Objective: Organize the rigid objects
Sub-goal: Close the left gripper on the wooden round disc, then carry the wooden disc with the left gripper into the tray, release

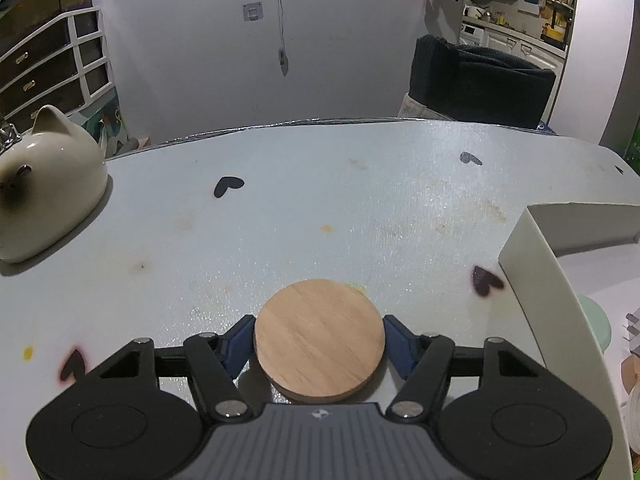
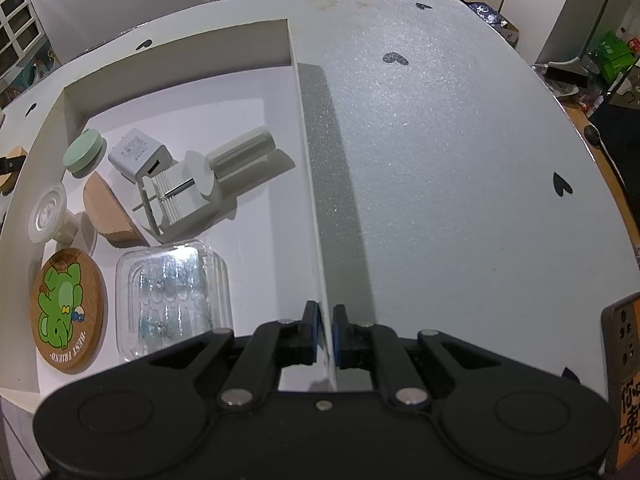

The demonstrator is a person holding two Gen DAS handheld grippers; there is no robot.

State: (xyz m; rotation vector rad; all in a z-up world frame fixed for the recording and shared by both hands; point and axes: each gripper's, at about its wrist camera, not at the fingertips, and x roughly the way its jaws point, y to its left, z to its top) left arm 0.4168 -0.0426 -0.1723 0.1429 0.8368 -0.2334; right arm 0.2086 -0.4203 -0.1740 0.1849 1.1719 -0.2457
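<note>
My left gripper (image 1: 319,340) is shut on a round wooden disc (image 1: 319,338) and holds it flat just above the white table (image 1: 280,208). The white box (image 1: 532,264) stands to its right. My right gripper (image 2: 325,330) is shut on the right wall of the white box (image 2: 310,168). Inside the box lie a frog coaster (image 2: 68,312), a clear plastic case (image 2: 174,300), a white charger (image 2: 138,154), a mint green disc (image 2: 83,152), a wooden piece (image 2: 108,212), a white tool (image 2: 180,196) and a clear round lid (image 2: 46,214).
A cream cat-shaped ceramic pot (image 1: 48,184) sits at the table's left edge. A dark chair (image 1: 480,80) stands behind the table. Black heart marks (image 1: 227,186) dot the tabletop. A brown device (image 2: 622,336) lies at the table's right edge.
</note>
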